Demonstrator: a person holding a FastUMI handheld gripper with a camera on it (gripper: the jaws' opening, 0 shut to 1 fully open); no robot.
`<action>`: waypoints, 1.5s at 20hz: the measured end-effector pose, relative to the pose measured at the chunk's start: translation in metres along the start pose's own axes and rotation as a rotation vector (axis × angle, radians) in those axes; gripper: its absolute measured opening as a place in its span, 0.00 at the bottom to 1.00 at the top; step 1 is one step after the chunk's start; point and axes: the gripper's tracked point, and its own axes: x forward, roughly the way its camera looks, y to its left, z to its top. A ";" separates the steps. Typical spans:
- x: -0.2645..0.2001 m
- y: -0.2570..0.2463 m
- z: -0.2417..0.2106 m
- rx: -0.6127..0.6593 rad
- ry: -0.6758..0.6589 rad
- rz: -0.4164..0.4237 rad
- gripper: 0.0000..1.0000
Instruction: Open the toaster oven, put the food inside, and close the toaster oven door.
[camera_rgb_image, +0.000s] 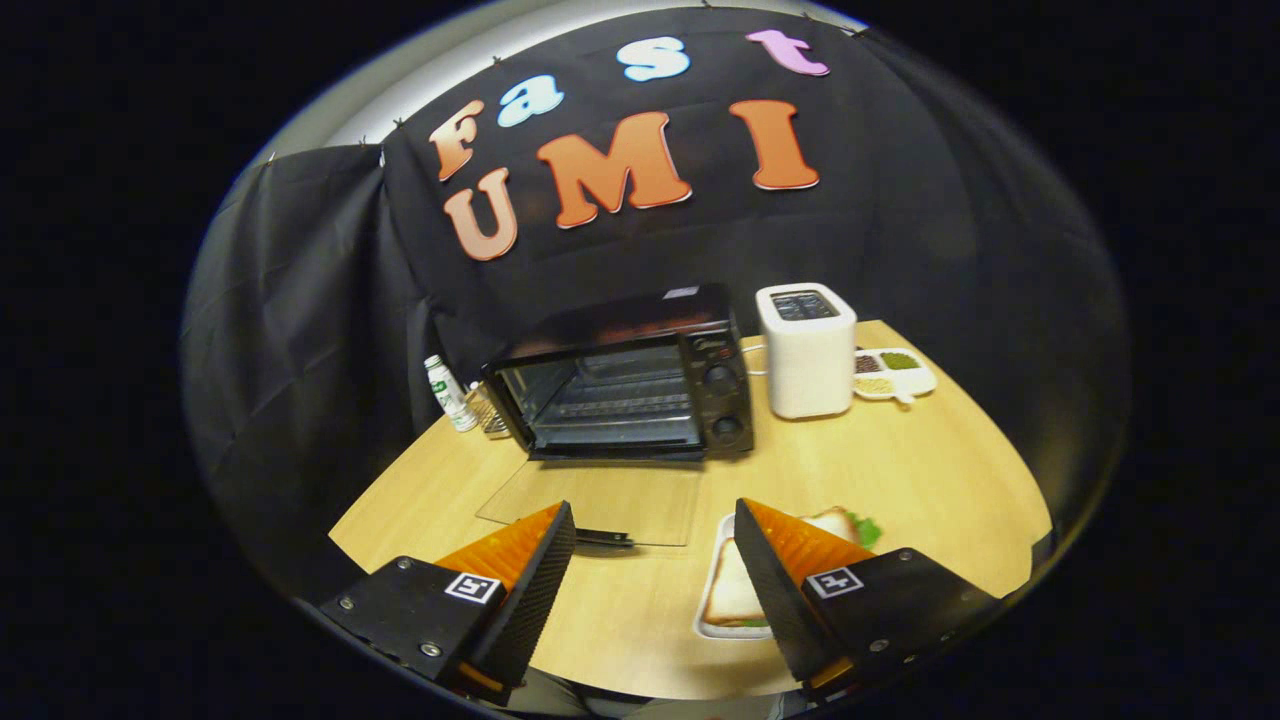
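Across the pale wooden table (640, 600), which has a curved front edge and black cloth hanging behind and to the left of it, stands one black toaster oven (625, 375) near the back edge. Its glass door (590, 505) is folded flat down on the tabletop toward the fingers, with the dark handle (603, 538) at its front edge. One wire rack shows inside. Two round knobs sit on the oven's right panel.

At the back left corner, just beside the oven, stands one small white bottle (448, 392). To the oven's right stands one white pop-up toaster (806, 350), and beside that, by the back right edge, lies one white divided dish (893, 374) with green and brown contents.

One sandwich (735, 590) on one white tray (702, 625) lies near the front edge, partly hidden behind the right finger.

The gripper (655, 560) hangs released, its two orange fingers spread wide with bare tabletop between them; the left fingertip is close over the door handle, touching or not I cannot tell.
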 end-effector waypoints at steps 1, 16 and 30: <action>-0.005 -0.015 0.005 0.023 -0.007 -0.012 0.95; 0.023 -0.101 -0.082 0.370 0.244 0.052 0.93; 0.042 -0.080 -0.068 0.568 0.258 0.108 0.30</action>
